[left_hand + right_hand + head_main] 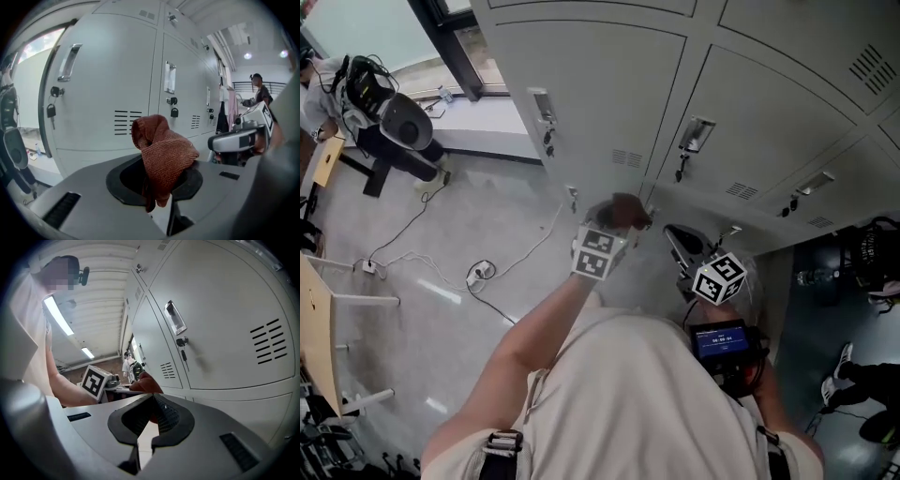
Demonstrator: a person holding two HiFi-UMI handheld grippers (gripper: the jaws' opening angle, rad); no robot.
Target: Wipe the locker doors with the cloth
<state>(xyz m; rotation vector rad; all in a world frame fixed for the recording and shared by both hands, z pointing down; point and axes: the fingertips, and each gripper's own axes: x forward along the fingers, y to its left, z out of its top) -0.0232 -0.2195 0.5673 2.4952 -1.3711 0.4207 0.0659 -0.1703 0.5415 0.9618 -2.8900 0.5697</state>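
A rust-brown cloth (pixel 163 152) is bunched between the jaws of my left gripper (pixel 157 177), which is shut on it. In the head view the cloth (pixel 623 209) is held close to the grey locker doors (pixel 600 103), low on the bank near a door corner; I cannot tell whether it touches. My left gripper (pixel 615 223) sits just behind it. My right gripper (pixel 673 236) hovers beside it on the right, shut and empty. In the right gripper view the right gripper (pixel 152 398) shows its pads meeting, with the cloth (pixel 144 383) just beyond and locker doors (pixel 225 324) to the right.
Handles and hanging padlocks (pixel 50 111) stick out from the locker doors (pixel 108 79). White cables and a power strip (pixel 478 273) lie on the floor at left, near a black machine (pixel 394 127). A dark bag (pixel 872 251) sits at right. A person (pixel 258 89) stands far down the row.
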